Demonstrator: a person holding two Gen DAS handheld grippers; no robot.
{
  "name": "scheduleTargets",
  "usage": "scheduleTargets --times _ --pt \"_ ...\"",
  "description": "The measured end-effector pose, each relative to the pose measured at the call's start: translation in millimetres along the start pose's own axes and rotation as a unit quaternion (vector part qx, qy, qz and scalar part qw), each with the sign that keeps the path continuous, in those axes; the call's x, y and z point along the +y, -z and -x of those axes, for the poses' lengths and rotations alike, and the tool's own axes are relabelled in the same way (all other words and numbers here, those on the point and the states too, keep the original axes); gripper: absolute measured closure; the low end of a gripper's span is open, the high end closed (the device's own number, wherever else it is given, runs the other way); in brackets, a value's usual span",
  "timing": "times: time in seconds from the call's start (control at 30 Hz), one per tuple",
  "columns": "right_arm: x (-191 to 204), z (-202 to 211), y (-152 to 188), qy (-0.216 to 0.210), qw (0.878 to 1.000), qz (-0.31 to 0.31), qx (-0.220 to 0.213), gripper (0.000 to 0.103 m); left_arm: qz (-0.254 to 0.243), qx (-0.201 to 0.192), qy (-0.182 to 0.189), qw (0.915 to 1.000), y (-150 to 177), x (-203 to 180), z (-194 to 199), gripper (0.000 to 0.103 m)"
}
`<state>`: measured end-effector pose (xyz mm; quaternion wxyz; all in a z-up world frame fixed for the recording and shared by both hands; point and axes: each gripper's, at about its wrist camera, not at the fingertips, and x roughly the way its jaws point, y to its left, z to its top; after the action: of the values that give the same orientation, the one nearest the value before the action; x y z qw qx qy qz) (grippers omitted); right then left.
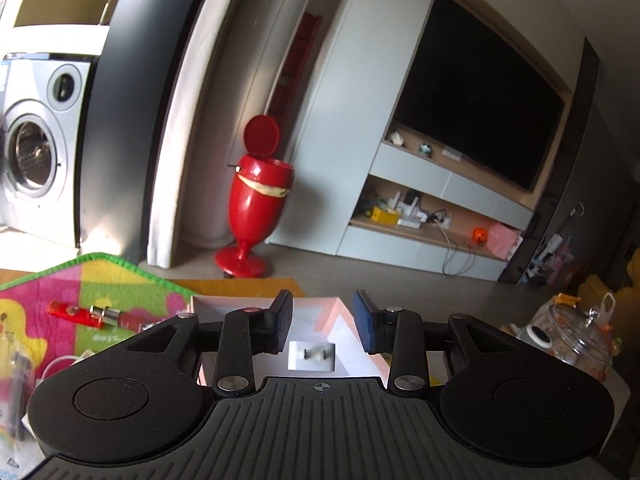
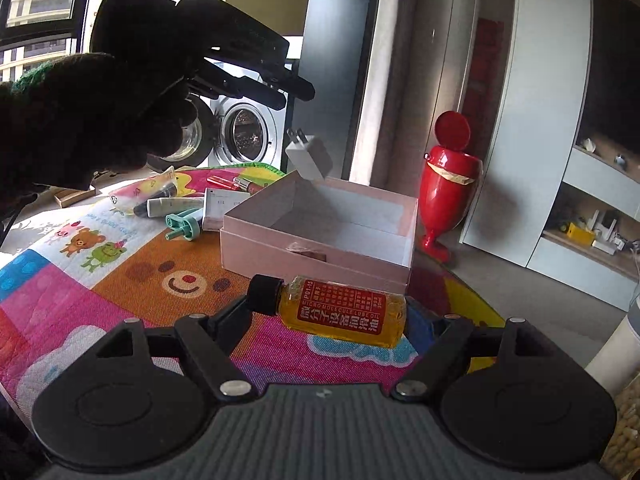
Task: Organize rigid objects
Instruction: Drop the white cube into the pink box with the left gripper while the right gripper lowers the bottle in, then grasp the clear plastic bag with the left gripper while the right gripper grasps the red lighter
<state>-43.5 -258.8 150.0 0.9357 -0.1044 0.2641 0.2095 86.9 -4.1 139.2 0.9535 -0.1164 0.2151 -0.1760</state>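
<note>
Right gripper (image 2: 326, 314) clamps the amber oil bottle (image 2: 340, 312) sideways just short of the pink box (image 2: 316, 256), while the left gripper (image 1: 322, 320) hangs spread, white charger (image 2: 309, 156) midair above that box

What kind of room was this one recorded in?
Most likely a home living room with a laundry nook: a large wall-mounted TV in built-in cabinets, a front-loading washing machine, and a colourful children's play mat where the work happens.
</note>
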Motion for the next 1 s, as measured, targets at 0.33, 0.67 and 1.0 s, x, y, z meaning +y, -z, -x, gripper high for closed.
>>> scheduleTargets --times 0.33,0.67,1.0 --pt "-23.7 -21.0 -42.3 0.009 0.999 -0.029 -0.031 0.023 0.023 0.038 -0.076 0.9961 101.7 71.0 85.4 0.065" --pt "-19.2 -102.3 -133.1 0.080 0.996 -0.019 -0.041 0.014 0.036 0.058 -0.134 0.9887 135.8 109.9 117.1 0.065" --pt "34.7 -130.8 -122.6 -0.041 0.997 -0.010 0.065 0.014 0.098 -0.025 -0.184 0.9776 107.6 155.5 109.5 0.065"
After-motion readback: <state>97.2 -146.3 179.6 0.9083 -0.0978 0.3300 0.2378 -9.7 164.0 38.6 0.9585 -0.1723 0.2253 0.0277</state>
